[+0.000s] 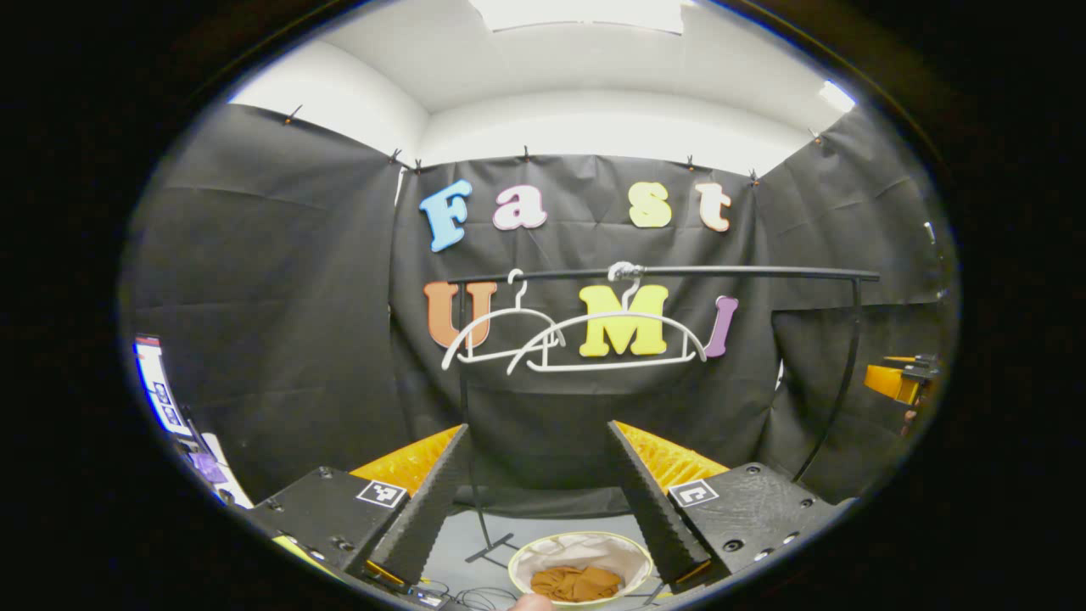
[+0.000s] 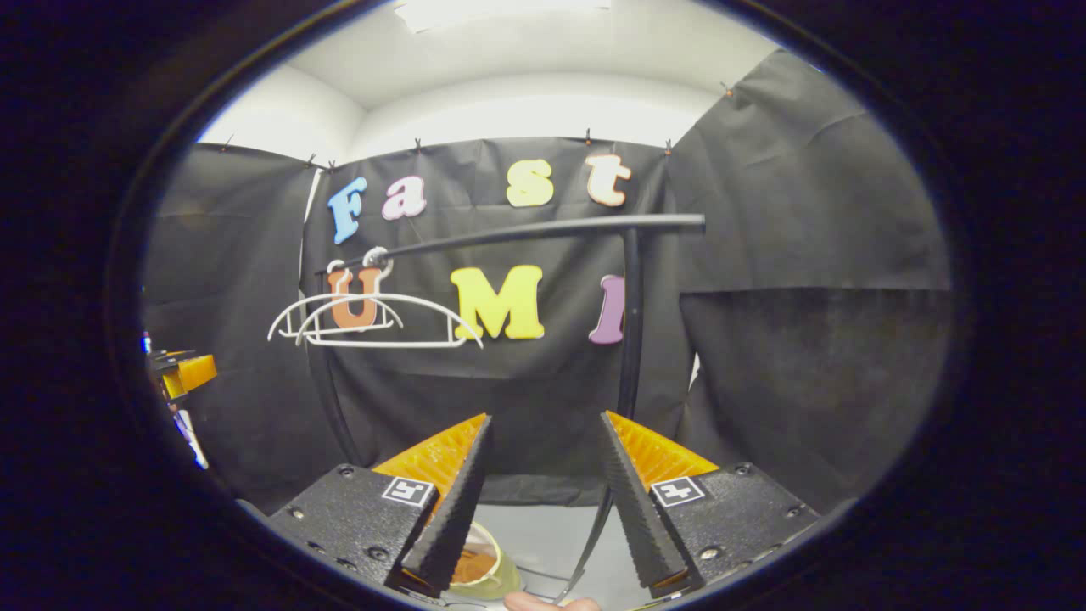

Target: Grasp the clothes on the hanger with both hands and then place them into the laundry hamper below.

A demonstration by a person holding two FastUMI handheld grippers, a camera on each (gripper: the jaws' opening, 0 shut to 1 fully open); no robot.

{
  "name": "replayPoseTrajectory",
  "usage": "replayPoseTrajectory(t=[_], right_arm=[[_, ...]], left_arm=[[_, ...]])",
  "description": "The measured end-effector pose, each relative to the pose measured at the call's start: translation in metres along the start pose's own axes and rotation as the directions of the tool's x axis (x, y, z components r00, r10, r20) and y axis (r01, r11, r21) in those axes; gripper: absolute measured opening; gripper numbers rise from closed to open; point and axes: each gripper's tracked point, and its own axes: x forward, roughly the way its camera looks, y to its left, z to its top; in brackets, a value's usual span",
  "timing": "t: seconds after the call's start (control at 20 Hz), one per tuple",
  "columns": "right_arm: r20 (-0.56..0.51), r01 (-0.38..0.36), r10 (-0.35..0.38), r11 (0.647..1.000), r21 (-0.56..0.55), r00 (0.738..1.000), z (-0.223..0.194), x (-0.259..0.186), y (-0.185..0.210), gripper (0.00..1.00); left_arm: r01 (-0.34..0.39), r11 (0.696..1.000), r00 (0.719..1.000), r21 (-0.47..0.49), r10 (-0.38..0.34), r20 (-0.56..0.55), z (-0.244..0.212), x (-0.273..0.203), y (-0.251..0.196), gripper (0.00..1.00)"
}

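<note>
Both tongs (image 1: 540, 501) (image 2: 543, 501) point level at the rail (image 1: 662, 272), fingers apart; clothes (image 1: 577, 583) in hamper (image 1: 519, 564).

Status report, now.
Left hand-held gripper open, right hand-held gripper open. Clothes in hamper. Hangers bare. Nothing blocking.

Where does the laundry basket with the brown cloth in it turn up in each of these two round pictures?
Left gripper view: the laundry hamper sits bottom centre, between the left gripper fingers, brown clothes inside.
Right gripper view: the hamper peeks out low and left of centre, partly behind a finger of the right gripper.
Shared landmark: the white hangers on the black rail above.
</note>
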Motion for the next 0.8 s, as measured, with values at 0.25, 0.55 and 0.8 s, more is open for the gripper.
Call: replayPoseTrajectory(t=[0.25, 0.55, 0.8], right_arm=[[0.176, -0.043, 0.041, 0.999, 0.009, 0.984, 0.049, -0.024, 0.033, 0.80], [0.223, -0.014, 0.021, 0.999, -0.034, 0.975, 0.048, -0.034, 0.038, 0.79], [0.220, 0.003, -0.002, 1.000, -0.003, 0.975, 0.053, -0.040, 0.032, 0.80]], left_arm=[[0.000, 1.000, 0.992, 0.017, -0.002, 0.127, 0.029, -0.005, 0.010, 1.00], [0.012, 0.996, 0.988, 0.087, -0.025, 0.154, 0.021, -0.012, -0.004, 1.00], [0.038, 0.997, 0.983, 0.065, -0.049, 0.175, 0.030, -0.007, -0.015, 0.99]])
